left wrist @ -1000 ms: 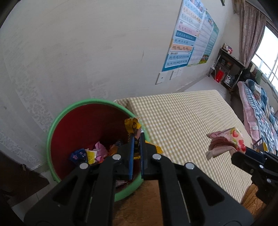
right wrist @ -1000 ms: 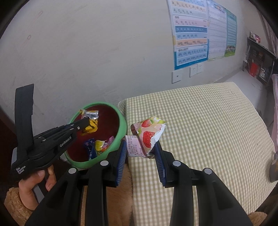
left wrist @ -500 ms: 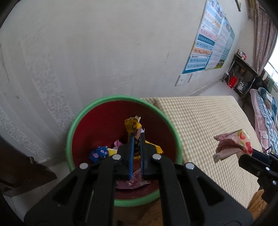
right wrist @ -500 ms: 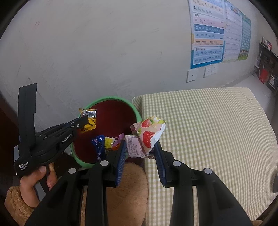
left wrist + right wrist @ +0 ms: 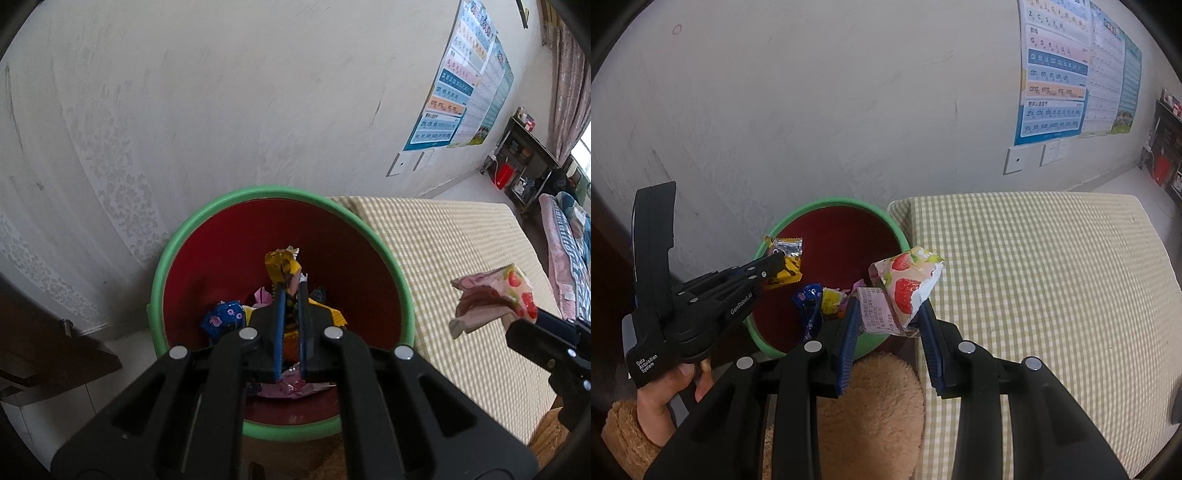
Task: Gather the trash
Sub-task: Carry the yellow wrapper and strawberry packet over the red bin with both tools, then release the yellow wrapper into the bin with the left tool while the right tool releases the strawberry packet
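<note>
My left gripper (image 5: 290,291) is shut on a yellow snack wrapper (image 5: 281,266) and holds it above the open mouth of the green-rimmed red bin (image 5: 173,254). The right wrist view shows that gripper (image 5: 781,263) with the wrapper (image 5: 786,258) over the bin (image 5: 897,232). My right gripper (image 5: 888,308) is shut on a pink strawberry-print packet (image 5: 905,280), held by the bin's right rim at the edge of the checked mattress. The packet also shows in the left wrist view (image 5: 495,299). Several wrappers (image 5: 221,317) lie inside the bin.
A yellow-checked mattress (image 5: 1034,277) lies right of the bin. The white wall (image 5: 221,110) stands right behind the bin, with posters (image 5: 1056,70) on it. A dark wooden piece (image 5: 44,339) is left of the bin. A shelf (image 5: 524,162) stands far right.
My left gripper has moved with the yellow wrapper from the bin's right rim to over its middle. My right gripper, with the strawberry packet, has shifted left, closer to the bin.
</note>
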A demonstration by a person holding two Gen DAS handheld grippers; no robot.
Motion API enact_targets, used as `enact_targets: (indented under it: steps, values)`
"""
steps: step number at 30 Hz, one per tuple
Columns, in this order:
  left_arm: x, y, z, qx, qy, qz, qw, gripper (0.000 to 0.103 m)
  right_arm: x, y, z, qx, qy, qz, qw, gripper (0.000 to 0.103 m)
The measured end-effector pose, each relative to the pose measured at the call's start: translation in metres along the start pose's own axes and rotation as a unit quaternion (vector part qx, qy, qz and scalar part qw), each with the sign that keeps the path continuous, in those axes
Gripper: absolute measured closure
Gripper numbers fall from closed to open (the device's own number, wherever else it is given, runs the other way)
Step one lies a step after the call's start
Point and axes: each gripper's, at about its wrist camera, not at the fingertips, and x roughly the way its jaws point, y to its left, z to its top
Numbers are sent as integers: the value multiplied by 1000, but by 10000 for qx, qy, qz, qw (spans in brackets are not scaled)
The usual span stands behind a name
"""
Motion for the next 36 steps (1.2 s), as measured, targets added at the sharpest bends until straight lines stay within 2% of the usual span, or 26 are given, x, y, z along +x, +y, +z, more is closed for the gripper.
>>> enact_targets:
  steps: [36]
  values:
    - [36,20,-10,-181,416,131,9989,99,48,14,9,-295,311,85,9990,70]
